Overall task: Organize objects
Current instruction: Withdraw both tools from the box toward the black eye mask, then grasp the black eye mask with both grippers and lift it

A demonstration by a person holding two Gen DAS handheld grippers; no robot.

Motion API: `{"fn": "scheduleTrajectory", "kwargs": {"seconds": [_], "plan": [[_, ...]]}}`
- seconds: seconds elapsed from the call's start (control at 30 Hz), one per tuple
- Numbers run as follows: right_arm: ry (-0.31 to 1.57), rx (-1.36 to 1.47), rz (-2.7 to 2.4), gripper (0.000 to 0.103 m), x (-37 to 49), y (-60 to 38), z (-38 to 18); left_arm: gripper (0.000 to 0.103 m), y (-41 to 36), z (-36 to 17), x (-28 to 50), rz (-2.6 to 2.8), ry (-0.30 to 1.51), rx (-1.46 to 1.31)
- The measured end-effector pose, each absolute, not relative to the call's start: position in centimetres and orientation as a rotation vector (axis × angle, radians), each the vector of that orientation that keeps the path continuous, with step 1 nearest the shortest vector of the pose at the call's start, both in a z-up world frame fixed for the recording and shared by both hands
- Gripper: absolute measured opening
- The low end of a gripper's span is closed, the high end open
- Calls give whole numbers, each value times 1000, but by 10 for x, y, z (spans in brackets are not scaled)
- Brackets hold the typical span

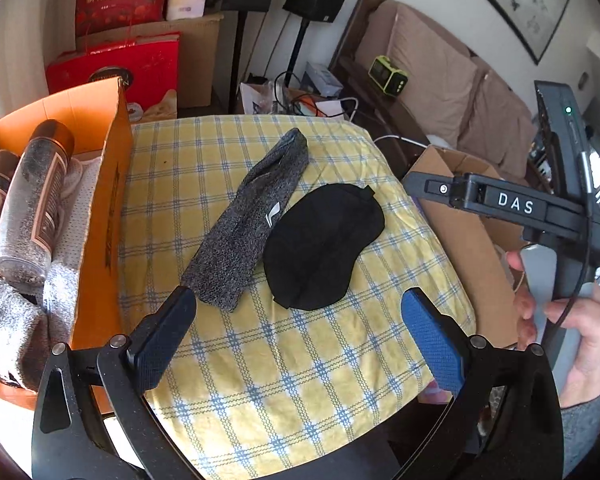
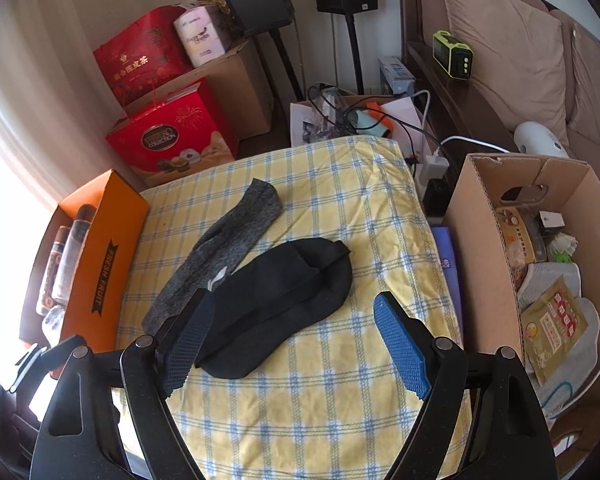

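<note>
A grey sock [image 1: 246, 216] and a black eye mask [image 1: 322, 244] lie side by side on the yellow checked cloth [image 1: 300, 360]. My left gripper [image 1: 300, 320] is open and empty, just short of both. My right gripper [image 2: 294, 316] is open and empty, hovering over the near end of the eye mask [image 2: 276, 304]; the grey sock [image 2: 220, 248] lies left of it. The right gripper's body [image 1: 516, 204] shows at the right in the left wrist view, held by a hand.
An orange box [image 1: 100, 208] at the left holds bottles [image 1: 32, 196] and grey socks; it also shows in the right wrist view [image 2: 100, 256]. A brown cardboard box [image 2: 484, 240] with packets stands right. Red gift boxes [image 2: 172, 136], cables and a sofa lie beyond.
</note>
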State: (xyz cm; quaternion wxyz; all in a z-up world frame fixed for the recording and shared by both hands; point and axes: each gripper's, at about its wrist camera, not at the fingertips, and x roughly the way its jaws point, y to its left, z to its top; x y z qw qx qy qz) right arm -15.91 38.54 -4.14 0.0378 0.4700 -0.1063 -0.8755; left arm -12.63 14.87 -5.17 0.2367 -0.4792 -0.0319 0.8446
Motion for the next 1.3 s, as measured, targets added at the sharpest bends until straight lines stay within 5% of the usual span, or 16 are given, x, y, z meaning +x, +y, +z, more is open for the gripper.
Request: {"fn": "scheduleTrajectory", "kwargs": {"seconds": [0.2, 0.3, 0.73, 0.83, 0.97, 1.3], "plan": [[-314, 1498, -2673, 77, -187, 400, -66, 100, 165, -81, -135, 2292, -85, -1369], [-315, 1531, -2657, 61, -199, 404, -77, 96, 171, -93, -139, 2280, -67, -1396], [-394, 1572, -2567, 53, -226, 413, -117, 76, 182, -124, -160, 2230, -119, -1467], [-377, 1559, -2572, 49, -225, 410, -121, 69, 186, -124, -162, 2232, -119, -1463], [-351, 1561, -2603, 23, -223, 406, -122, 43, 193, -124, -163, 2261, -38, -1454], [-478, 1478, -2604, 11, -211, 417, -100, 14, 183, -111, -159, 2351, -44, -1393]]}}
